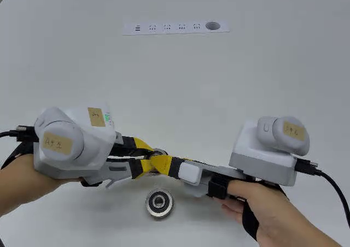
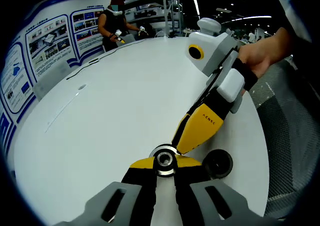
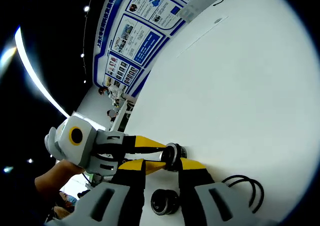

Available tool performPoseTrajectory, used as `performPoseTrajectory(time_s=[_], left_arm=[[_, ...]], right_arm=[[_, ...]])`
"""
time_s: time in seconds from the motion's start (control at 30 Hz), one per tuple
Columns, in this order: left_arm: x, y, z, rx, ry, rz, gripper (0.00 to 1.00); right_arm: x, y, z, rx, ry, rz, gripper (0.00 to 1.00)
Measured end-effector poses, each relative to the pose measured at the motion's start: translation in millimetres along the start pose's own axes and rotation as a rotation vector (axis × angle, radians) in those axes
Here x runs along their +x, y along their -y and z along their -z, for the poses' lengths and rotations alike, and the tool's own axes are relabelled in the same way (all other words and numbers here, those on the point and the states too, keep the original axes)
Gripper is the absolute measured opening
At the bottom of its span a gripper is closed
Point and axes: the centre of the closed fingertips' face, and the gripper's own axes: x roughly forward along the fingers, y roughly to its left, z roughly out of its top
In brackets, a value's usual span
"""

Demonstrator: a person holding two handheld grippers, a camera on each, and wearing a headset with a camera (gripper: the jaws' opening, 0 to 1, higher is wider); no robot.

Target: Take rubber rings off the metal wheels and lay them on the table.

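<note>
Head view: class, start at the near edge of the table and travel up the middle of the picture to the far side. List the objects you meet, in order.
loose metal wheel → gripped metal wheel → power strip

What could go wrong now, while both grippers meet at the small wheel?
1. The left gripper holds the wheel only at its jaw tips; if the right gripper pulls hard, the wheel might slip out and fall.
2. The second wheel lies close beside them; a low gripper could knock it, and it may roll away.
</note>
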Motion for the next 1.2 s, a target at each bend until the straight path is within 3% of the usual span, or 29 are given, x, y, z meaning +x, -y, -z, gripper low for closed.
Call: performPoseTrajectory(time_s=[0.1,0.73,1.2], left_arm=[[-0.1,0.1,0.1,0.002,-0.002,0.0,0.13],[0.4,0.0,0.5,0.0,0.0,0.001,0.13],[0.3,0.5,0.0,0.001,0.0,0.002,0.13]], right_arm=[[1.5,5.0,-2.6,0.002,0.003,0.011,0.19],[3.5,18.6,-2.8,0.017,-0.012,0.036,0.03],[3.5,14.0,-3.3,-0.009,-0.016,0.056,0.01]])
